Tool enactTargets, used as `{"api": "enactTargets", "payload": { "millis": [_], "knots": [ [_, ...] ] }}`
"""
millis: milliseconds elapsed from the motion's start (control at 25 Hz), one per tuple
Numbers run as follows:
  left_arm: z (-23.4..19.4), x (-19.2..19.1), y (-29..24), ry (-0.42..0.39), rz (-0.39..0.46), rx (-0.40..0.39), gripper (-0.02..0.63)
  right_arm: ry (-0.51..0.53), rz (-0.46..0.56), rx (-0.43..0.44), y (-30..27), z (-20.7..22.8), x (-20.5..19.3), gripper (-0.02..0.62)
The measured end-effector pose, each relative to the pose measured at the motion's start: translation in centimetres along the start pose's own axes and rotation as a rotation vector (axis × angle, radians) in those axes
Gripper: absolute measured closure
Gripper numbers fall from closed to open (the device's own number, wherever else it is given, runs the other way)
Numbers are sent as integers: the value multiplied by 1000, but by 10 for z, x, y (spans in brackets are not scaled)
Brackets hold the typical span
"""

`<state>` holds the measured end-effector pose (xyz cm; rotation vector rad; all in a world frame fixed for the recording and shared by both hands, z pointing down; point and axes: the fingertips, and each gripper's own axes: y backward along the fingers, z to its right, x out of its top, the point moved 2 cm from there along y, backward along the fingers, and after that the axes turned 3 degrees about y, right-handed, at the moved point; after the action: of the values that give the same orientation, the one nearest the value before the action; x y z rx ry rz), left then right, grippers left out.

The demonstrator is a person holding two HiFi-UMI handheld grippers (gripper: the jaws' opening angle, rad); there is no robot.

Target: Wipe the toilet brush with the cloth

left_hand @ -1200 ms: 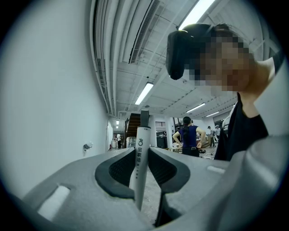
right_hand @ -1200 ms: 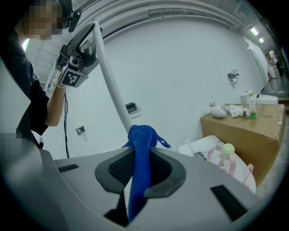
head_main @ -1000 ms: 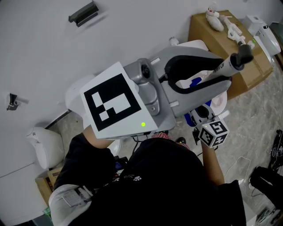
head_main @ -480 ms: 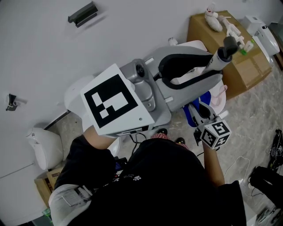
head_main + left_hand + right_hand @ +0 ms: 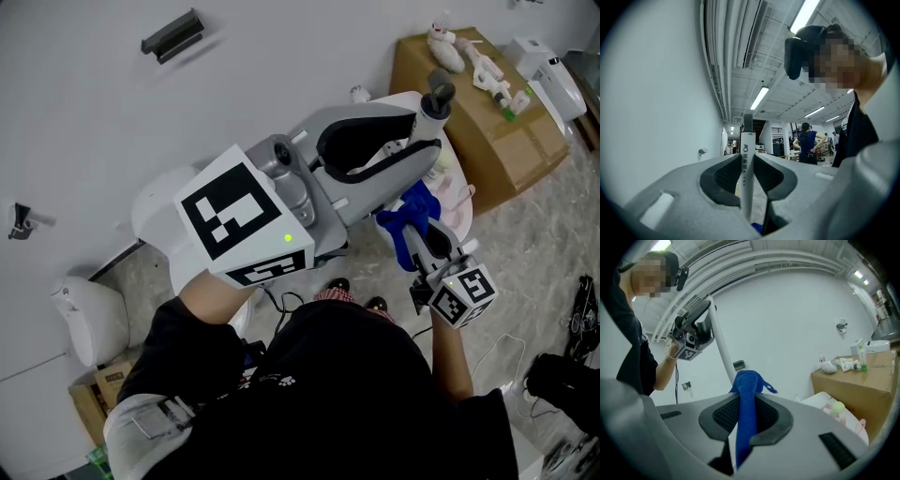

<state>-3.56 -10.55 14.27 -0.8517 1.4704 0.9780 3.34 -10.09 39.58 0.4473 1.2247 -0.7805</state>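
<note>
1. The white wall fills the upper left of the head view, and a marbled floor runs along the right.
2. A cardboard box stands against the wall at the upper right. Small bottles and a pale toy lie on its top.
3. The left tongs are held out by the person, roughly level and pointing towards the box. A marker cube is carried at their rear. The jaws are pinched on the white handle of the toilet brush, which is seen standing upright between the dark pads in the left gripper view.
4. The right tongs are held just below and to the right of the left tongs. The jaws are closed on the blue cloth, which is gripped as a narrow bunched strip rising above the pads.
5. The toilet brush is thus kept off the floor, in front of the wall. In the right gripper view its shaft slants down from the left tongs to the top of the cloth.
6. The cloth lies against or just in front of the shaft; contact cannot be confirmed.
</note>
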Motion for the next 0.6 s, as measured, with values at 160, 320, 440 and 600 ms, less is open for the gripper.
{"api": "enactTargets", "payload": {
  "millis": [160,320,440,600],
  "knots": [
    [-5,-8,2,-6,-15,29,518,5,53,4,3,-1,17,531],
    [-9,-14,6,-15,-27,56,518,34,90,-7,5,0,33,531],
    [-13,-16,10,-9,-31,73,518,43,103,-14,7,0,40,531],
    [-16,-21,12,-5,-39,88,518,47,109,-12,7,1,44,531]
  ]
}}
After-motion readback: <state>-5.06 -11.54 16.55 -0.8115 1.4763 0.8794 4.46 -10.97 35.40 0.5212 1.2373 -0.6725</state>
